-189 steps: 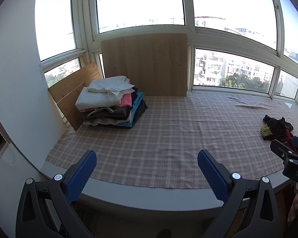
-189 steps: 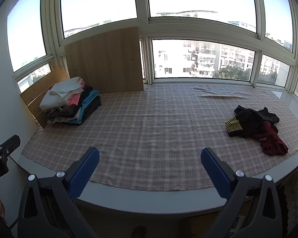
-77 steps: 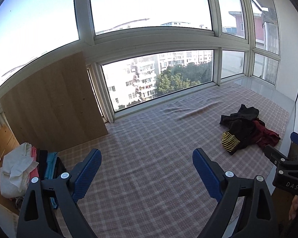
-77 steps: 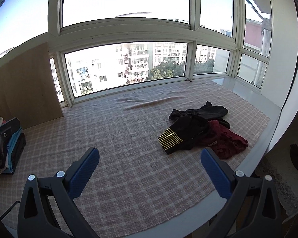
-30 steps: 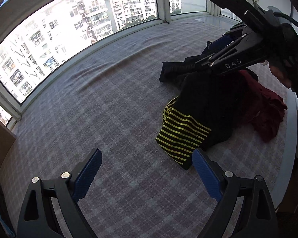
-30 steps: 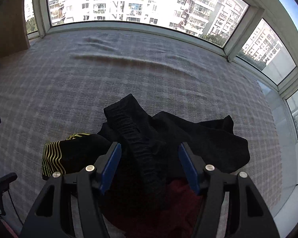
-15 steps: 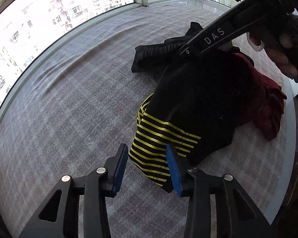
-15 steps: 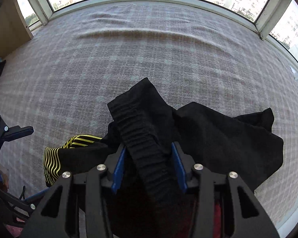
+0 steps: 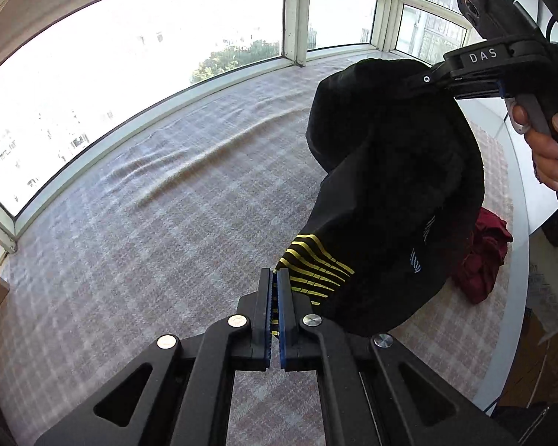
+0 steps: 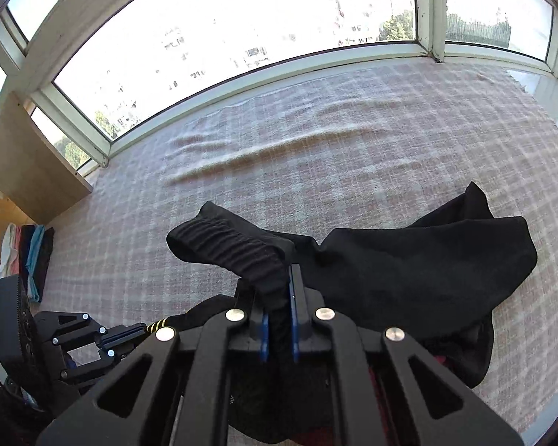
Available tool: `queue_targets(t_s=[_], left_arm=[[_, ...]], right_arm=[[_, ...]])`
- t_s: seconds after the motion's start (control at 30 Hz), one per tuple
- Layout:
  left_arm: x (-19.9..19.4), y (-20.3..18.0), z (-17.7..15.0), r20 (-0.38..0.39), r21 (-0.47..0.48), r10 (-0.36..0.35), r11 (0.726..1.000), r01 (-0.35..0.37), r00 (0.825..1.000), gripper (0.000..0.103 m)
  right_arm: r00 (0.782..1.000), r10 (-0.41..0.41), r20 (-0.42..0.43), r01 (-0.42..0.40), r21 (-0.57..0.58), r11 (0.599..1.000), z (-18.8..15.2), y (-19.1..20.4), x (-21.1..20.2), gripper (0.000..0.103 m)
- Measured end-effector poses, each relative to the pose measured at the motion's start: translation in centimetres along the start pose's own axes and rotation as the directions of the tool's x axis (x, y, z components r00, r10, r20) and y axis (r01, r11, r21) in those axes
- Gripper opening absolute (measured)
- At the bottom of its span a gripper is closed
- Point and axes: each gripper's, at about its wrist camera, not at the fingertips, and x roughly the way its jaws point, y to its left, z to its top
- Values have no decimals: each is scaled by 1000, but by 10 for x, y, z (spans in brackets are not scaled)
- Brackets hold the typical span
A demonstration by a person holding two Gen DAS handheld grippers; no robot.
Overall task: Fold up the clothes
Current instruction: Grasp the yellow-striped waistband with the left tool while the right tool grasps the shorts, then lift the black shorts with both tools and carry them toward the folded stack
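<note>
A black garment (image 9: 394, 186) with yellow stripes on one end hangs lifted above the plaid-covered sill. My left gripper (image 9: 276, 278) is shut on its yellow-striped hem (image 9: 316, 265). My right gripper (image 10: 279, 290) is shut on its ribbed black waistband (image 10: 234, 249); it also shows in the left wrist view (image 9: 427, 80), holding the garment's top up. The rest of the black garment (image 10: 420, 267) drapes to the right in the right wrist view. The left gripper shows at lower left there (image 10: 130, 334).
A dark red garment (image 9: 483, 256) lies on the plaid cloth (image 9: 167, 230) near the right edge of the sill. A stack of folded clothes (image 10: 26, 256) sits far left by wooden boards (image 10: 29, 163). Windows run along the back.
Both grippers have closed on the black garment, the left on the striped hem and the right on the waistband. The garment has been lifted off the pile, leaving the red one.
</note>
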Motion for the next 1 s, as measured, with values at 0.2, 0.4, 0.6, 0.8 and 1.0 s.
queue_targets(t_s=[0.2,0.4,0.6,0.8,1.0], left_arm=[[-107,58,8,187,-123,106,989,-84,977,0],[-153,84,-17,177,-78,220,975,-209,959,0],[-91,13,-61,28,86,-16,996,13,999,20],[-42,-60,-68,-12,183,-104,977,105,994,42],[0,-101,-57,-48,321,-78,943,89,996,48]], right_arm=[[974,119,194,-127,30,991,18,33,-74,8],[941,182,285,-182,-25,983,23,99,-112,8],[941,99,323,-114,26,993,0,118,-127,8],[955,-19,297,-19,125,992,-29,90,-136,8],[961,-81,265,31,188,982,-58,56,-140,8]])
